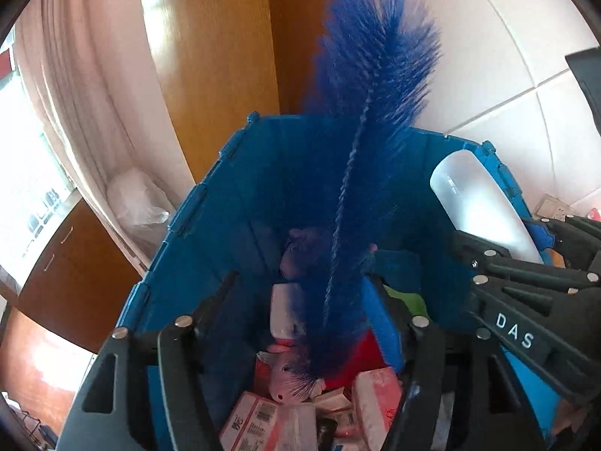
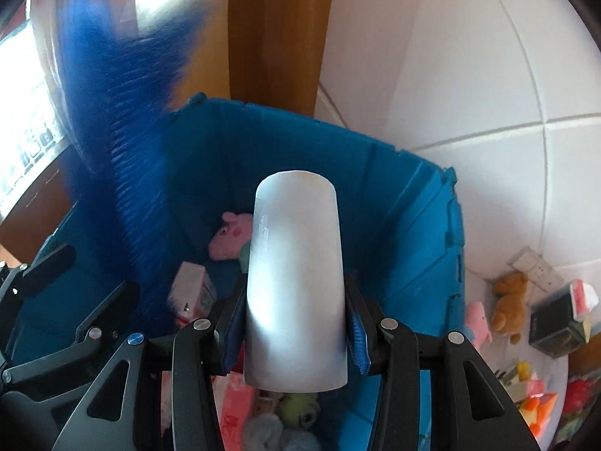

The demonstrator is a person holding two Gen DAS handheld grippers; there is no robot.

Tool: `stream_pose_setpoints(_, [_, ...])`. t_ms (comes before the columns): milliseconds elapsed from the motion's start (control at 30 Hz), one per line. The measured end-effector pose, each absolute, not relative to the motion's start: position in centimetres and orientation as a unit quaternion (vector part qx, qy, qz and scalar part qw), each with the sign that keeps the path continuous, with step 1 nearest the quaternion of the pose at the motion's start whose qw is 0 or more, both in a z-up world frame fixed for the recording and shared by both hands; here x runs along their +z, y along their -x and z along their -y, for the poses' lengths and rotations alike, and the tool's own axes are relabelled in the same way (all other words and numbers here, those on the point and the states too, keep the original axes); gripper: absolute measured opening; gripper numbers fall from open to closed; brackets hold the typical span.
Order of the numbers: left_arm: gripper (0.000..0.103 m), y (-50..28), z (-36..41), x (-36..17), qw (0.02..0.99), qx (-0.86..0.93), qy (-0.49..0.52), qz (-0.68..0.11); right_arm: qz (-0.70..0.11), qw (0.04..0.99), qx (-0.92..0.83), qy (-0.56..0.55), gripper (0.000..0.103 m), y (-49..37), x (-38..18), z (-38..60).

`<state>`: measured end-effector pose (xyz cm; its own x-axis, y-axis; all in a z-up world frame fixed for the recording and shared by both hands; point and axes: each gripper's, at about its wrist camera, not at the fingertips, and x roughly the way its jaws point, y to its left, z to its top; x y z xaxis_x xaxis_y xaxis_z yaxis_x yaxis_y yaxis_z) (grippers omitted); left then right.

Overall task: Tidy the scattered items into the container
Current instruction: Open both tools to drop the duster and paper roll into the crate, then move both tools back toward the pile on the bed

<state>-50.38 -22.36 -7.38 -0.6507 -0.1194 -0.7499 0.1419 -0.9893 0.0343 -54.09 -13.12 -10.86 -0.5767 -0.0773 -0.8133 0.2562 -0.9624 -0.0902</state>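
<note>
The left hand-held gripper (image 1: 300, 323) stood released, its jaws apart around the blue brush (image 1: 370, 86), which leaned upright in the blue crate (image 1: 210, 203) at the frame's centre, bristles poking above the rim. The right hand-held gripper (image 2: 295, 323) was clenched on a white cup (image 2: 295, 282), frosted, smooth and held mouth-down over the crate. To my eye the cup wanted lowering close to the heap of cartons (image 1: 263, 421) before letting go, clear of the brush. A pink pig toy (image 2: 231, 235) lay deeper inside. More toys (image 2: 507, 304) waited at lower right.
</note>
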Motion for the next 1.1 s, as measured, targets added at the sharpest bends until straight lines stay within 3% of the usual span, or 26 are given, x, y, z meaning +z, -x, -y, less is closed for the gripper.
stream_pose_setpoints(667, [0.066,49.3,24.5,-11.4,0.051,-0.886,-0.46,-0.02,-0.071,0.078,-0.859,-0.501,0.045,55.9,-15.2,12.9])
stream_pose_setpoints(1100, [0.066,48.1,23.6,-10.3,0.051,-0.89,-0.453,-0.018,-0.105,0.057,-0.864,-0.489,0.048,53.6,-13.5,12.7])
